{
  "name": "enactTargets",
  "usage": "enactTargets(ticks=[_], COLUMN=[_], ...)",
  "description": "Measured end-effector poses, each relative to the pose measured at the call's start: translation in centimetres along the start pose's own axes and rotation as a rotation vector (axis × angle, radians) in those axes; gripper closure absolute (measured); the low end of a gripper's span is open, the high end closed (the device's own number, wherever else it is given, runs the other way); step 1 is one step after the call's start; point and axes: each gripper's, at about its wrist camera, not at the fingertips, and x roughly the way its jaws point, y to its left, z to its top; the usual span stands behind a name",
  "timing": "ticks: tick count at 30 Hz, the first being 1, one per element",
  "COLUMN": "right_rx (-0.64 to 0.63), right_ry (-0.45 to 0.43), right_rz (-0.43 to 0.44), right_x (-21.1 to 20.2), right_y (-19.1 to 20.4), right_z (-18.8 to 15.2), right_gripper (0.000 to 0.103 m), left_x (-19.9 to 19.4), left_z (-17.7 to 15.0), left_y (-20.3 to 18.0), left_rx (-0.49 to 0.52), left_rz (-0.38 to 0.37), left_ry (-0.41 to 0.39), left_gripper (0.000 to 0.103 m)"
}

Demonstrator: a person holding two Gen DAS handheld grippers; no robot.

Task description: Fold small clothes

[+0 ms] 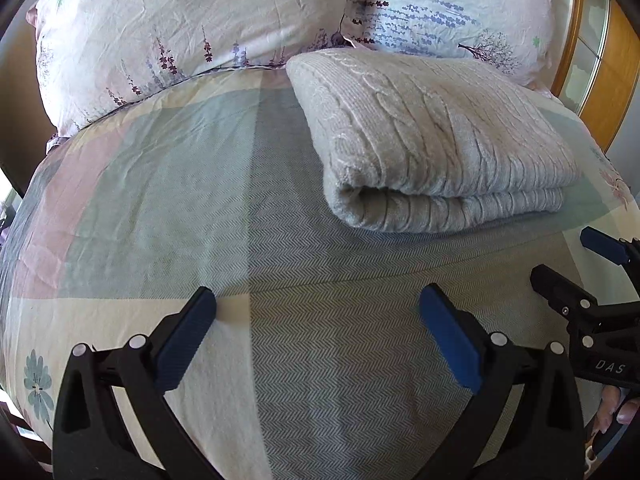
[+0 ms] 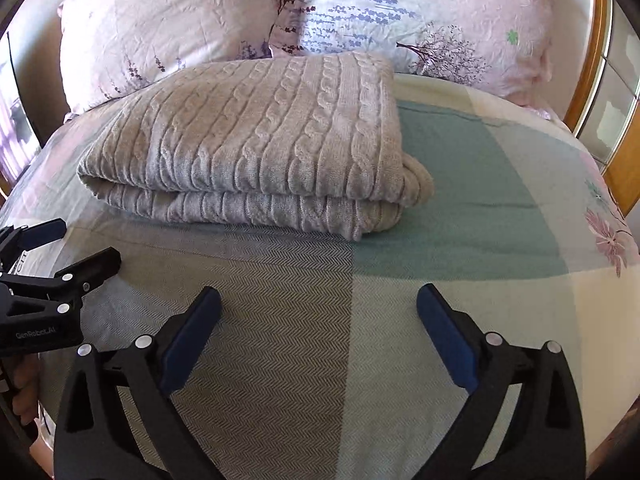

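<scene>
— any writing? "das" on right gripper (image 1: 568, 264), "genrobot.ai" on left gripper (image 2: 76, 244).
— both spread wide, holding nothing. folded knit sweater (image 2: 256, 148) at twelve o'clock on bedspread (image 2: 440, 200).

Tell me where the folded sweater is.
The folded sweater lies on the patchwork bedspread, just before the floral pillows, ahead of both open grippers.

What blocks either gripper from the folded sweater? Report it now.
Nothing visible does. Only bare bedspread lies between the open left gripper, the open right gripper and the sweater. The pillows sit behind it.
</scene>
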Motion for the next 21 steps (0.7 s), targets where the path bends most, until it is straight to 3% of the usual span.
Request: enactTargets(ticks=[21], right_rx=[0.008], right_ry=[0.007], right_rz=[-0.009], right_x=[0.12], right_y=[-0.02], right_z=[0.08], right_gripper=[0.001], left_x=[0.05], left_z=[-0.05], left_y=[-0.05], left_rx=[0.001], left_rz=[-0.001], left_ry=[0.000], left_gripper=[0.002])
